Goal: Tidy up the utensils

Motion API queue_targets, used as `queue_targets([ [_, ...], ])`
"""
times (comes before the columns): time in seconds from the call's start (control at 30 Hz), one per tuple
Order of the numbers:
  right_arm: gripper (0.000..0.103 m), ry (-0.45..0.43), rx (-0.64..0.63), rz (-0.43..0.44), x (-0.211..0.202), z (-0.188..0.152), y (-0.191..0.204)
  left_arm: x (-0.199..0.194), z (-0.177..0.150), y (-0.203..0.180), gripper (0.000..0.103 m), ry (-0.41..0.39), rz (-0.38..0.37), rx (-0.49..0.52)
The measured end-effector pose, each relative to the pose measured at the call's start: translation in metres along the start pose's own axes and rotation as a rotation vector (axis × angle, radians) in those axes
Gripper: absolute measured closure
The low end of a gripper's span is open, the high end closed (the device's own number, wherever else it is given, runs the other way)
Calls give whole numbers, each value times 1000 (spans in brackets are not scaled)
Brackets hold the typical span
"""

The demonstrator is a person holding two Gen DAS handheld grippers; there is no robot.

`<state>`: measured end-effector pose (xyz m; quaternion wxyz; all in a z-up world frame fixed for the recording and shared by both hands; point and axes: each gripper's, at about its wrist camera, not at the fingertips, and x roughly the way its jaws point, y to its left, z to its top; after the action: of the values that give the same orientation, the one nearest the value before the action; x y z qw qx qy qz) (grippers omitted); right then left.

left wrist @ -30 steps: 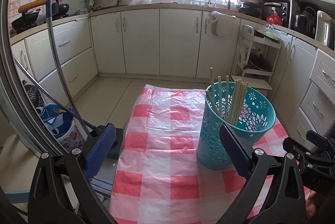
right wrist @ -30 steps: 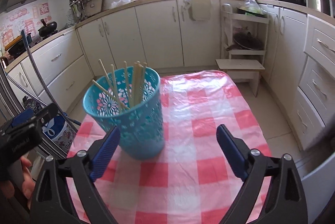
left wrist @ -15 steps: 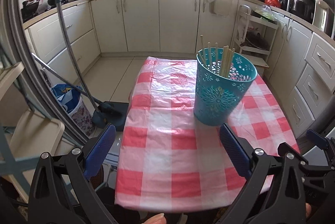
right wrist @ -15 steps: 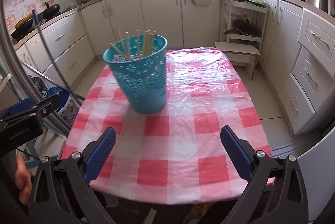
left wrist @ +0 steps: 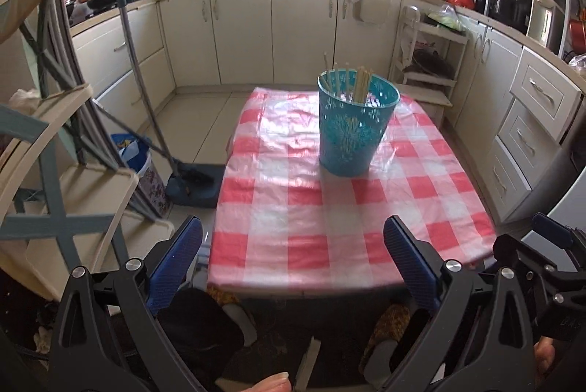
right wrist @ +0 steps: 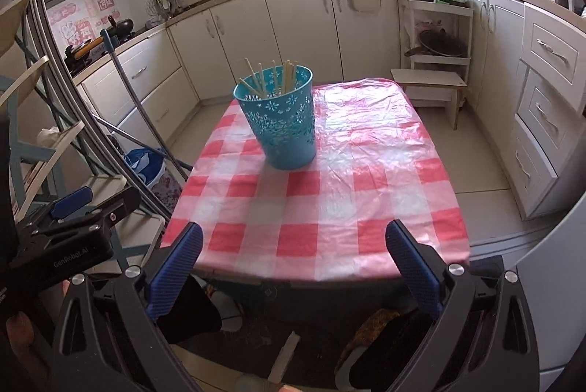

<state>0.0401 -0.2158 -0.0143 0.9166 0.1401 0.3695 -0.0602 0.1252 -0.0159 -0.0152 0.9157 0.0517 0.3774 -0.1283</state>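
While chopsticks (right wrist: 273,79) stand in the teal basket (right wrist: 282,124), my task looks finished.
Both my left gripper (left wrist: 293,267) and right gripper (right wrist: 295,269) gape empty off the table (right wrist: 329,209); no loose utensils visible, though blur may hide some.

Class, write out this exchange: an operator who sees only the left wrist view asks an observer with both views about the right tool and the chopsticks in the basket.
Operator: I only see the right tool's body at my edge. Is it holding anything?
Observer: No. The right tool is open, with nothing between its fingers.
Operator: The chopsticks look blurred to me. How do they sit?
Observer: The chopsticks stand in the blue basket, their tips above the rim. One leans out toward its left rim.
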Motion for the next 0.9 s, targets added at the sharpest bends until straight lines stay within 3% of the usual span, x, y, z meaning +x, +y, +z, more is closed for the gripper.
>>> queue_targets([
  [0.17, 7, 14, 59, -56, -24, -18, -5, -30, -12, -7, 8, -29, 4, 7],
  [0.33, 7, -11, 73, -94, -50, -38, -7, -56, -24, -18, 8, -58, 55, 36],
  [0.7, 7, -37, 103, -74, -85, -70, -5, -93, -39, -41, 8, -85, 63, 77],
  [0.9, 7, -88, 104, -72, -105, -74, -1, -108, -44, -41, 8, -106, 108, 74],
])
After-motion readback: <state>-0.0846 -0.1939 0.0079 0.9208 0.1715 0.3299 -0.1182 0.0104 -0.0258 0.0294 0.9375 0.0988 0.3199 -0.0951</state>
